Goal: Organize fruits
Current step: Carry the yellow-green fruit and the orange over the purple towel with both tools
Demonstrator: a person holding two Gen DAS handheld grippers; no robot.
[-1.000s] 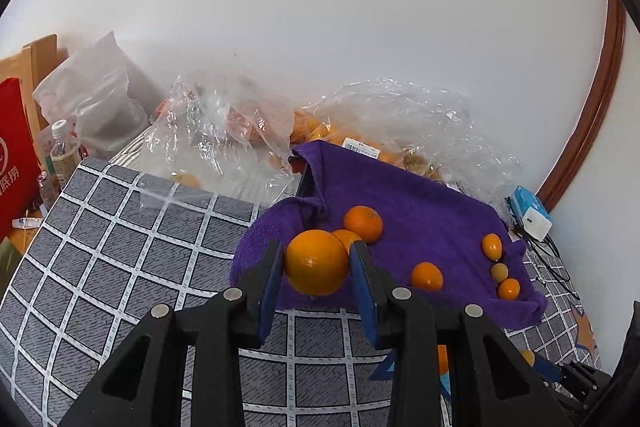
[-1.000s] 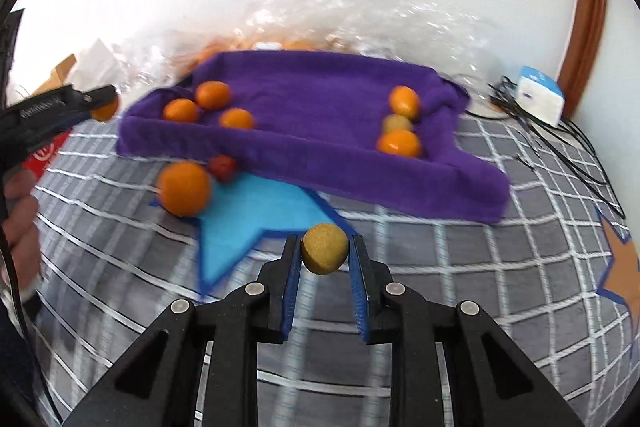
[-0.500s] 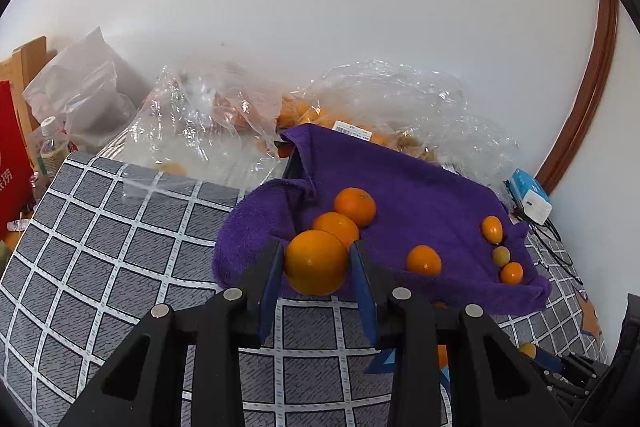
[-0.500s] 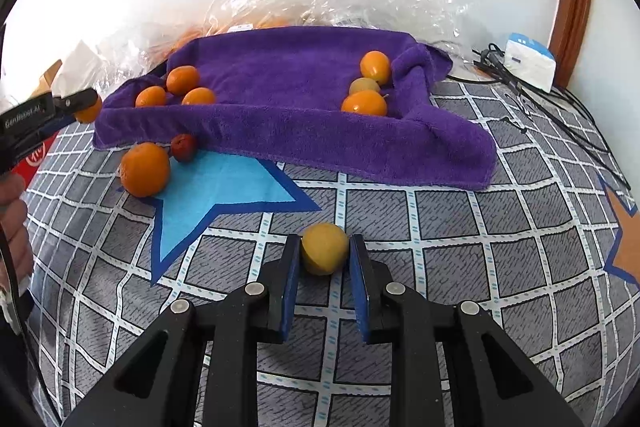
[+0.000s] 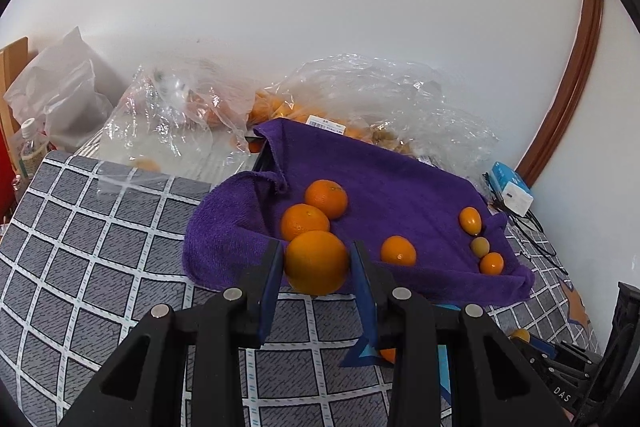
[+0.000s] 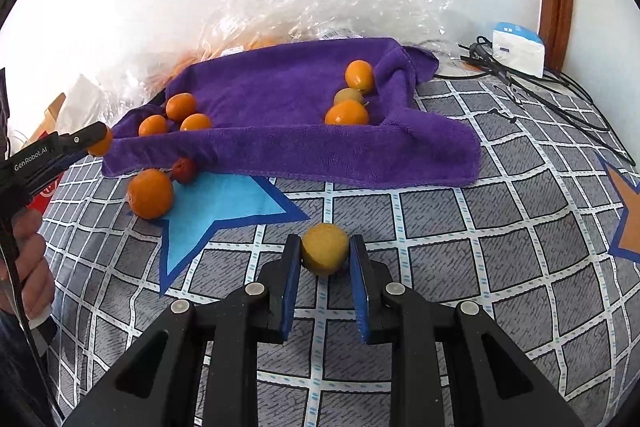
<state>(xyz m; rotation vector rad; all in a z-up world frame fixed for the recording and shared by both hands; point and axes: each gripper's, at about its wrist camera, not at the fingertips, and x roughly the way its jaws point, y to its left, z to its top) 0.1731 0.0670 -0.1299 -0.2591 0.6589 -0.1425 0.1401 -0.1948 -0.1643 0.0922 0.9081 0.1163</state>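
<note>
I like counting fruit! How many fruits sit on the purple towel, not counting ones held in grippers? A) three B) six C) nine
B: the towel carries three oranges bunched at its left end and three small fruits near its right fold; the left gripper and right gripper each hold one more.

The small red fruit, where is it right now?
In the right wrist view the red fruit lies at left on the blue star, touching the purple towel's edge, beside a loose orange.
</note>
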